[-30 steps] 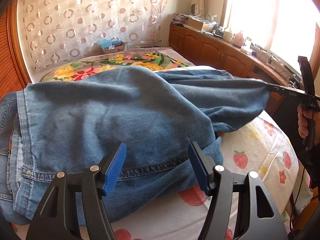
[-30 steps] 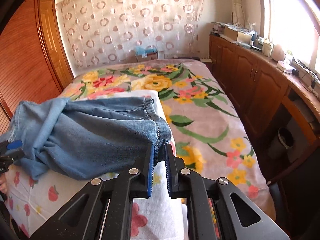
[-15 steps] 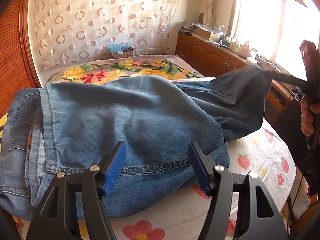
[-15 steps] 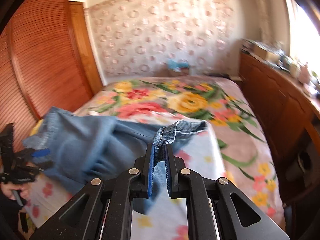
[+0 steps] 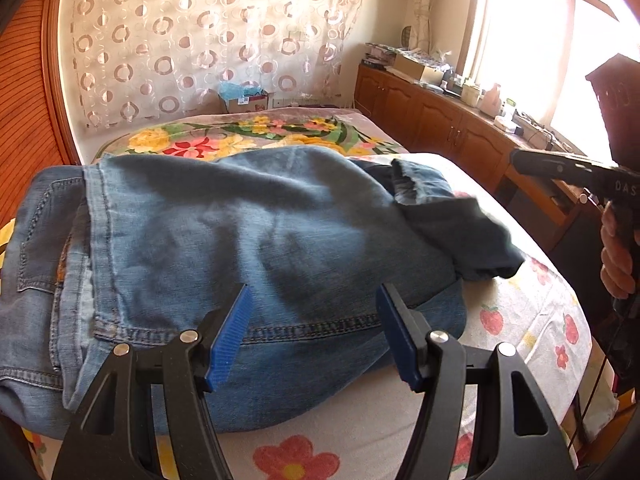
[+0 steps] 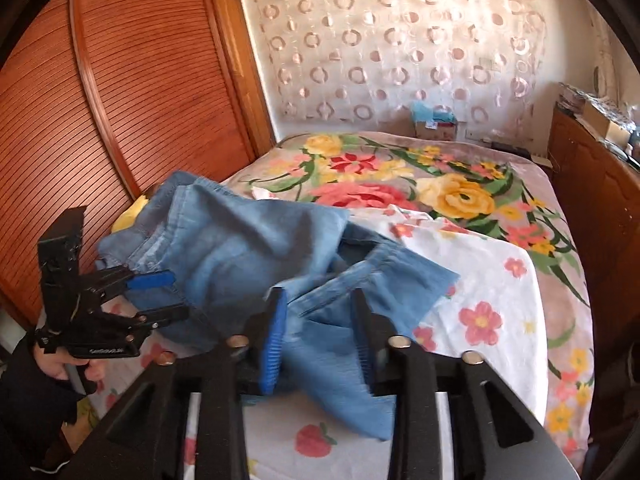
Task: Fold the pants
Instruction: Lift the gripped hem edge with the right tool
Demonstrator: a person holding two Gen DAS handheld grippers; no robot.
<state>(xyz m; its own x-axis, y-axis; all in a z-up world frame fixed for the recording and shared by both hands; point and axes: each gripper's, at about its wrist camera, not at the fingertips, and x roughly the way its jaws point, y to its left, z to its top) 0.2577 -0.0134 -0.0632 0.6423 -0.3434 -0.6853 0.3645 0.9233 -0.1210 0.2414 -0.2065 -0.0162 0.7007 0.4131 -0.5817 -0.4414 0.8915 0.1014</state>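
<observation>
The blue jeans [image 5: 240, 240] lie bunched on the bed, waistband to the left, a loose leg end [image 5: 452, 224] draped to the right. My left gripper [image 5: 312, 332] is open, its blue pads just above the near hem, holding nothing. In the right wrist view the jeans [image 6: 256, 248] lie ahead and the leg end [image 6: 340, 344] rests between and under my right gripper [image 6: 318, 336], which is open. The left gripper [image 6: 160, 296] also shows there, at the jeans' left side.
The bed has a white sheet with strawberries and flowers [image 5: 520, 320] over a floral blanket [image 6: 460, 196]. A wooden sliding wardrobe [image 6: 120, 100] stands to the left. Wooden cabinets [image 5: 440, 120] with clutter run under the window on the right. A cardboard box [image 5: 244, 100] sits behind the bed.
My right gripper swung the leg end leftward over the pile, then opened and released it; the leg has dropped onto the jeans. My left gripper stayed open near the hem.
</observation>
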